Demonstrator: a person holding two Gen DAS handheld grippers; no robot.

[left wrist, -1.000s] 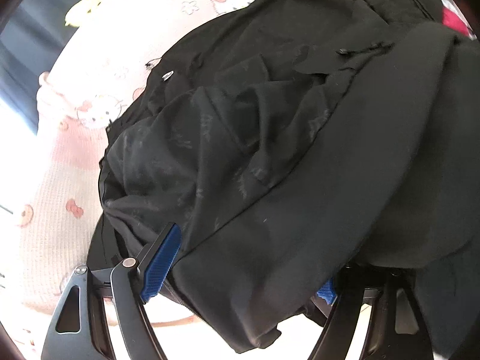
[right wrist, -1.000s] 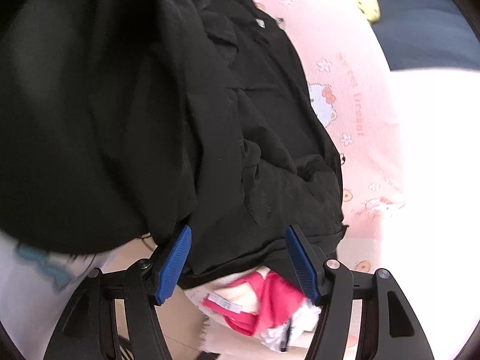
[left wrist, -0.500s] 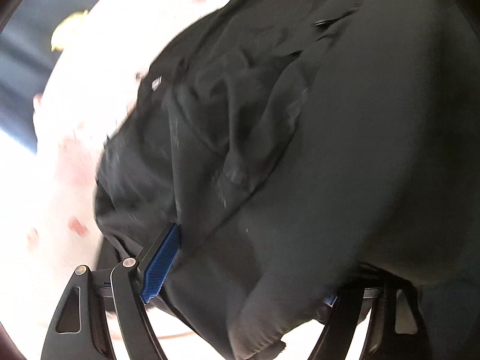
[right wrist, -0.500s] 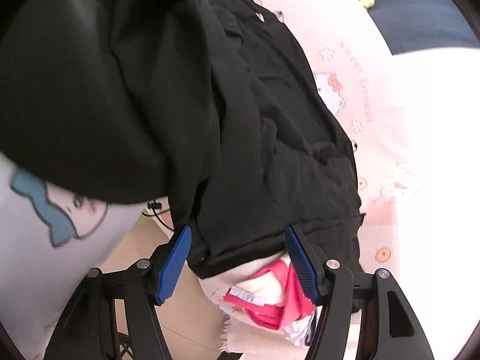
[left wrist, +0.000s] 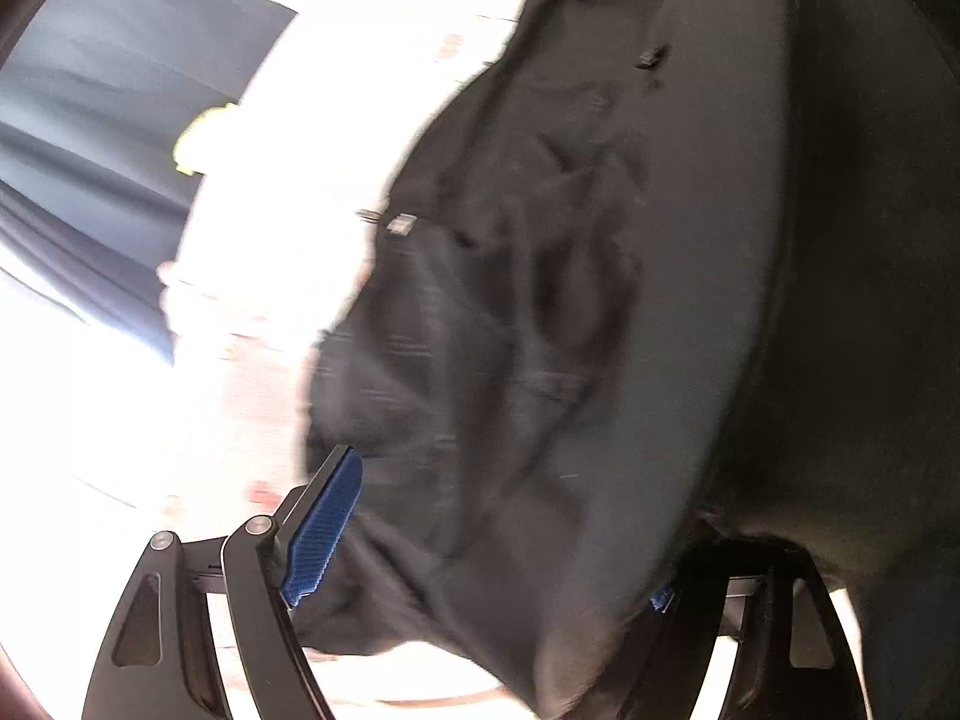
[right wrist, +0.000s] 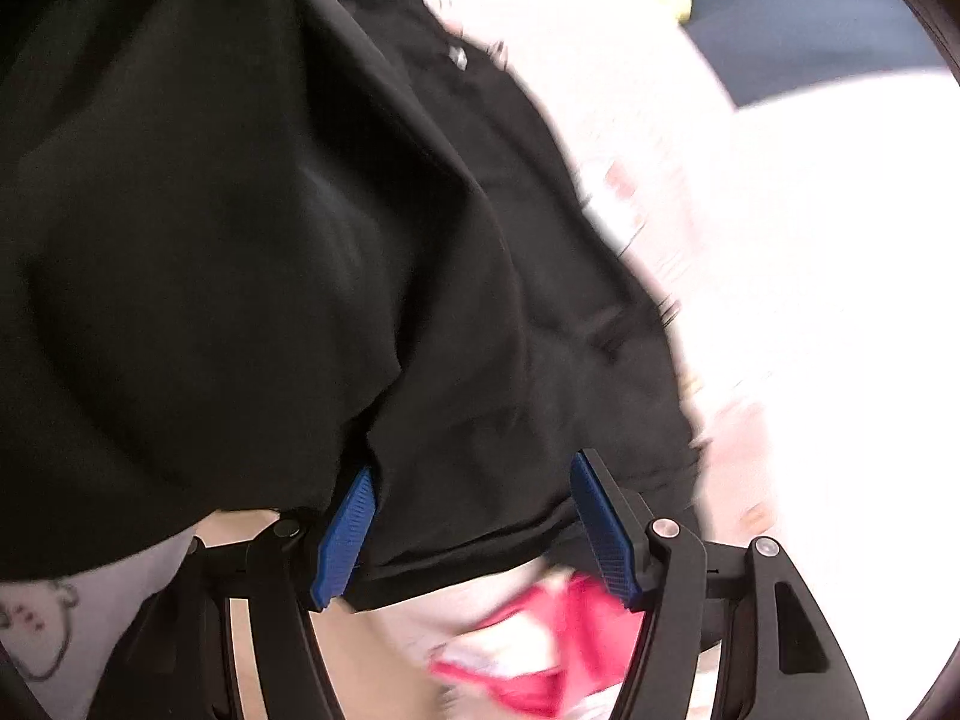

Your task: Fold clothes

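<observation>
A black garment fills most of the left wrist view and drapes over my left gripper, whose jaws stand wide apart; the right pad is mostly hidden by cloth. The same black garment fills the right wrist view. My right gripper is open, its blue pads on either side of the garment's lower hem. The frames are motion-blurred.
A pink and white patterned blanket lies under the garment and shows again in the right wrist view. A red and white cloth lies below the hem. A yellow toy sits by dark blue bedding.
Both grippers have swung along the garment, so the black cloth now covers more of each view. The jaws of both stay wide open.
</observation>
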